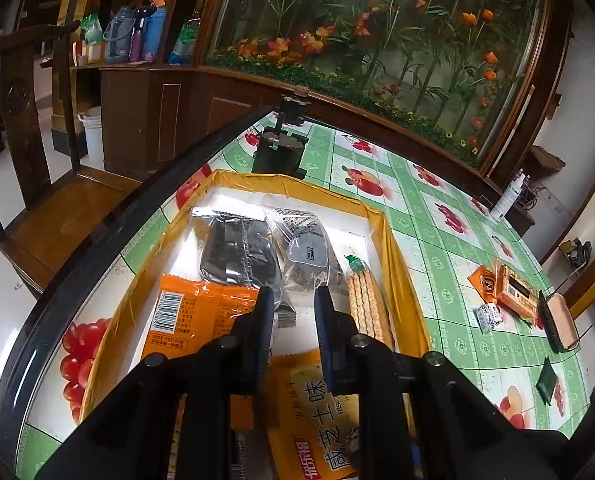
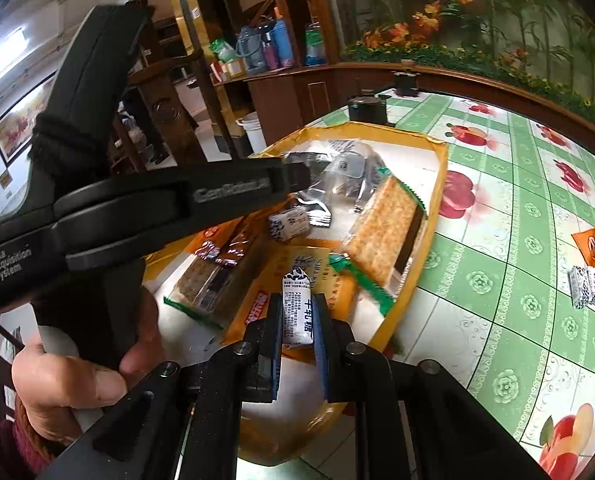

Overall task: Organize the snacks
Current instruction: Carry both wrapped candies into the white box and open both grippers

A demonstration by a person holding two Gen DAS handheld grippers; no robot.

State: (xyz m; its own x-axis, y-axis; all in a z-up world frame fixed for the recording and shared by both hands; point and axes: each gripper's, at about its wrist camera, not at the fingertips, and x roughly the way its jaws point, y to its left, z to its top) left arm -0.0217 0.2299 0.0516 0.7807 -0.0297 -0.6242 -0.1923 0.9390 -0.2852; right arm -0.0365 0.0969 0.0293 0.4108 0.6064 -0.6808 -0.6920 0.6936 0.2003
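A yellow-walled box (image 1: 381,216) with a white floor holds several snacks: an orange packet (image 1: 193,312), a black foil packet (image 1: 237,252), a clear packet (image 1: 305,248), a cracker pack (image 1: 367,304) and a yellow packet (image 1: 309,420). My left gripper (image 1: 294,308) hovers low over the box, shut, with nothing pinched that I can see. A small white candy (image 2: 289,222) lies on the box floor just below it. My right gripper (image 2: 296,300) is shut on a white wrapped candy (image 2: 297,320), held over the box's near end.
On the green fruit-print tablecloth to the right lie orange packs (image 1: 513,288), small white candies (image 2: 585,290), a brush (image 1: 557,320) and a green sachet (image 1: 545,380). A black stand (image 1: 277,152) sits behind the box. A wooden chair (image 1: 57,216) stands left of the table.
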